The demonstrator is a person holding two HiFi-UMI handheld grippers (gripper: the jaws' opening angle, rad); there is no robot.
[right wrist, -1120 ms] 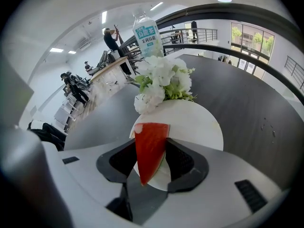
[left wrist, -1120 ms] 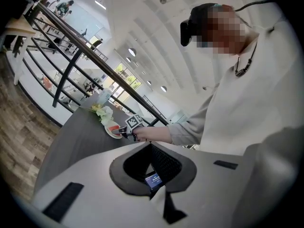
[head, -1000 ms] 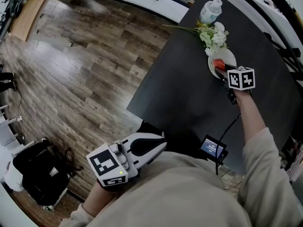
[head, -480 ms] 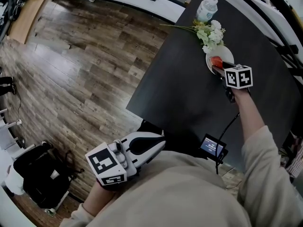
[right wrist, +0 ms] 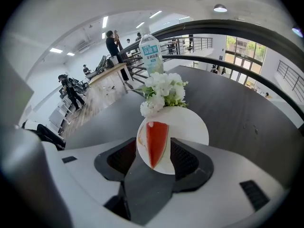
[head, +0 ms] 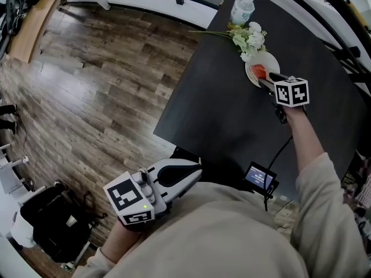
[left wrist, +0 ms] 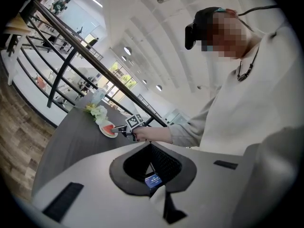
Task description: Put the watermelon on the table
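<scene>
A red watermelon slice (right wrist: 156, 141) lies on a small white plate (right wrist: 192, 127) on the dark table (head: 232, 114). My right gripper (right wrist: 154, 152) hangs just above the plate's near edge, pointing steeply down, its jaws wide apart. The slice shows between them but neither pad touches it. In the head view the right gripper (head: 268, 81) is at the plate (head: 268, 61), and the slice (head: 259, 72) lies just beyond its tips. My left gripper (head: 194, 169) stays close to my body at the table's near corner, open and holding nothing.
White flowers (head: 248, 36) lie against the plate's far side, with a water bottle (head: 242, 7) beyond them near the table's far edge. A small screen device (head: 259, 178) on a cable hangs at my chest. A black bag (head: 55, 219) sits on the wood floor to the left.
My right gripper has lifted slightly off the plate while the slice stays lying on it. The left gripper has kept still.
</scene>
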